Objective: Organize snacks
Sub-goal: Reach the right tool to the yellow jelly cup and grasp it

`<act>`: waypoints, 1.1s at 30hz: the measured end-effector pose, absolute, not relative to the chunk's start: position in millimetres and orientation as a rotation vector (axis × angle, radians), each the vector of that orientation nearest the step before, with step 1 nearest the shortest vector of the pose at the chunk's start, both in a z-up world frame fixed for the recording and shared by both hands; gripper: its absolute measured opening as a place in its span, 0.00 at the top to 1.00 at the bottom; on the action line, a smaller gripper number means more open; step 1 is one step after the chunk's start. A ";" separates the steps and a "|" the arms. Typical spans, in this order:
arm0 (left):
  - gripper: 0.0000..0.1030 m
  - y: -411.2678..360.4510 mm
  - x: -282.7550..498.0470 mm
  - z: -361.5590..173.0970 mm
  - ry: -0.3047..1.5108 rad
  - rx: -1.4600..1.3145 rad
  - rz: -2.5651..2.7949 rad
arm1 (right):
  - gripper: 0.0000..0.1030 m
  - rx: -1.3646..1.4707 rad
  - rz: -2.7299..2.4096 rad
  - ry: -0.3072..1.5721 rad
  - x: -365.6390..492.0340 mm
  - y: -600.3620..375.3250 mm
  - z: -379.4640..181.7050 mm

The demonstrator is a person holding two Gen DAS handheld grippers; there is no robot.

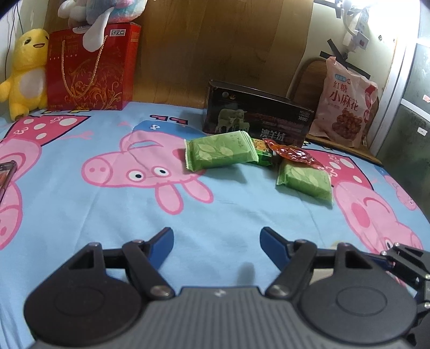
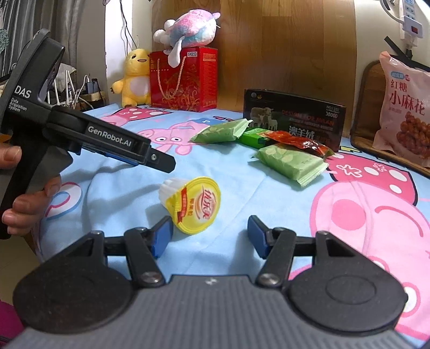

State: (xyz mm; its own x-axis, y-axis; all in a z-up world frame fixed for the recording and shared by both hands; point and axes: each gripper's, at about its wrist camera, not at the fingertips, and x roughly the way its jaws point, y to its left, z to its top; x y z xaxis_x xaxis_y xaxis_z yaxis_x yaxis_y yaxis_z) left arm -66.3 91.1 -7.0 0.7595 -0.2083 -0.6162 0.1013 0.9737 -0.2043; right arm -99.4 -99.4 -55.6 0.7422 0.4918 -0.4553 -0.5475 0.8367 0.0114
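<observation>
1. Wooden panelling backs a bed whose cartoon pig sheet [image 1: 107,214] carries everything; a red gift bag [image 1: 91,69], a yellow plush toy [image 1: 25,69] and a pastel plush toy [image 2: 190,24] stand far ahead and to the left of both grippers.
2. Progress looks early, in my judgement: the snacks lie loose and ungrouped; nothing is held.
3. Ahead of the left gripper [image 1: 216,241], slightly right, sits a cluster: a green wafer packet [image 1: 220,153], a small green box [image 1: 263,154], a red wrapped snack [image 1: 293,154] and a second green packet [image 1: 305,180]; the red one overlaps the second packet, and all lie just before a dark box [image 1: 258,115].
4. A yellow-lidded jelly cup [image 2: 193,204] lies tipped on its side just ahead of the right gripper [image 2: 209,236], nearer its left finger, apart from the cluster.
5. A large pink snack bag [image 2: 405,107] leans far ahead to the right, off the sheet, on what looks like a chair.
6. Both grippers stand with jaws apart and empty; the left one, held by a hand [image 2: 24,204], shows to the right gripper's left.
7. Open sheet lies wide between the grippers and the cluster; the bed's edge falls away to the right beyond the second packet, and a phone-like object [image 1: 6,171] sits at the far left.
8. Remaining: gathering cup and packets together, likely.
</observation>
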 end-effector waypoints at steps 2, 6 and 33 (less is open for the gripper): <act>0.43 93.1 -68.7 -6.1 0.680 -0.172 -0.197 | 0.39 -0.127 0.570 0.463 -99.0 -99.6 -55.5; 0.55 100.9 -78.6 -1.5 0.635 -0.214 -0.336 | 0.39 -0.146 0.570 0.457 -100.0 -97.5 -54.9; 0.58 75.9 -32.2 3.5 0.664 -0.349 -0.756 | 0.82 -0.156 0.538 0.412 -64.2 -97.2 -39.6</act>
